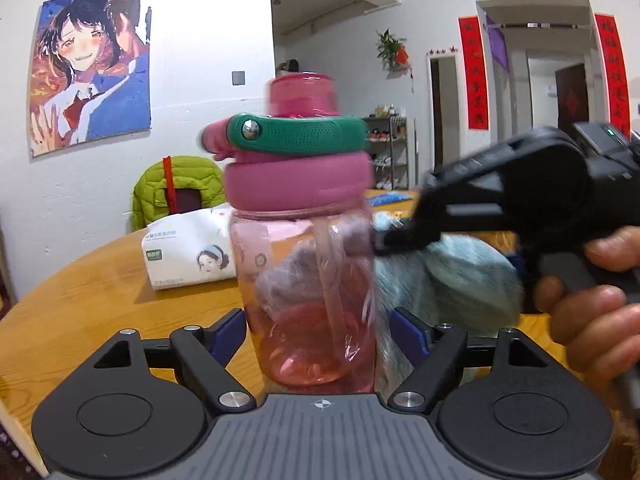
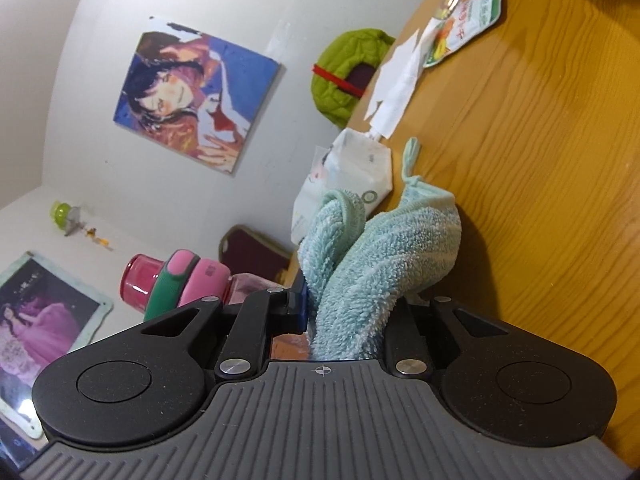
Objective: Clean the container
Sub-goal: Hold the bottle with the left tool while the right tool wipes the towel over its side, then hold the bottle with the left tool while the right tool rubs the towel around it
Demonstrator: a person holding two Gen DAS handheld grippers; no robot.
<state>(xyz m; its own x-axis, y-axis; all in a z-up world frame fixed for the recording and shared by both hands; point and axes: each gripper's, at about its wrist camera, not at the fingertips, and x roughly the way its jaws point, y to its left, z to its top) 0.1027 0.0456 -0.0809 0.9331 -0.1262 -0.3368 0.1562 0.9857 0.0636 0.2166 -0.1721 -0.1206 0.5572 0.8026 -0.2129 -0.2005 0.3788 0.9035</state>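
Observation:
A clear pink water bottle with a pink lid and a green handle stands upright between the blue pads of my left gripper, which is shut on its lower body. My right gripper is shut on a light blue fluffy cloth. In the left wrist view the right gripper reaches in from the right, and the cloth lies against the bottle's right side. The bottle's lid shows at the left of the right wrist view.
A round wooden table is below. A white tissue pack lies behind the bottle on the left. A snack packet and paper scraps lie further away. A chair with a green jacket stands behind the table.

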